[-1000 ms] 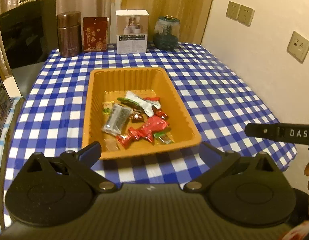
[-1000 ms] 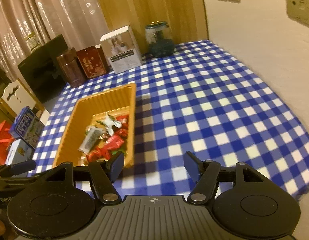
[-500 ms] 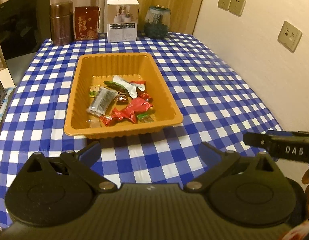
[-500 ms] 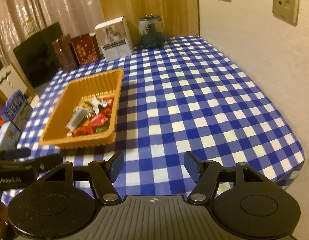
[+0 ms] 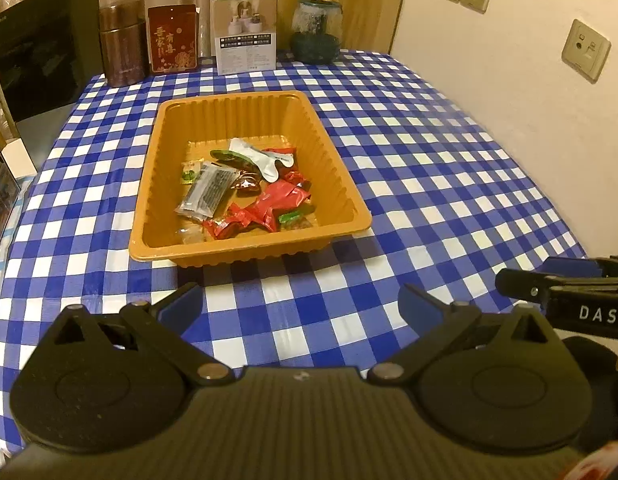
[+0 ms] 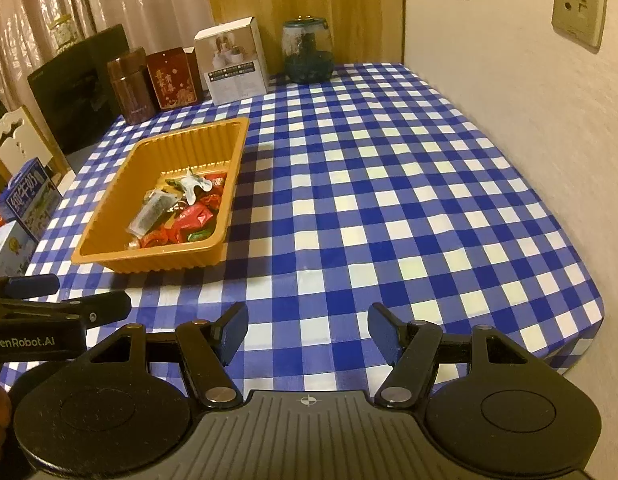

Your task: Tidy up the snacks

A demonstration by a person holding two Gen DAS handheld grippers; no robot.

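An orange plastic tray [image 5: 237, 112] stands on the blue checked tablecloth and holds several wrapped snacks [image 5: 269, 204]: red, green, grey and white packets. The tray also shows in the right wrist view [image 6: 109, 256] at the left, with the snacks [image 6: 181, 216] in it. My left gripper [image 5: 299, 304] is open and empty, over the table's near part in front of the tray. My right gripper [image 6: 307, 332] is open and empty, to the right of the tray near the front edge.
At the table's back stand a brown canister [image 5: 123, 42], a red box [image 5: 173, 40], a white box [image 5: 245, 32] and a glass jar [image 5: 317, 30]. A wall with sockets [image 5: 585, 50] bounds the right side. Boxes [image 6: 29, 200] stand off the left edge.
Both grippers have pulled back from the tray toward the table's near edge, so the tray looks farther away. Both stay open and empty.
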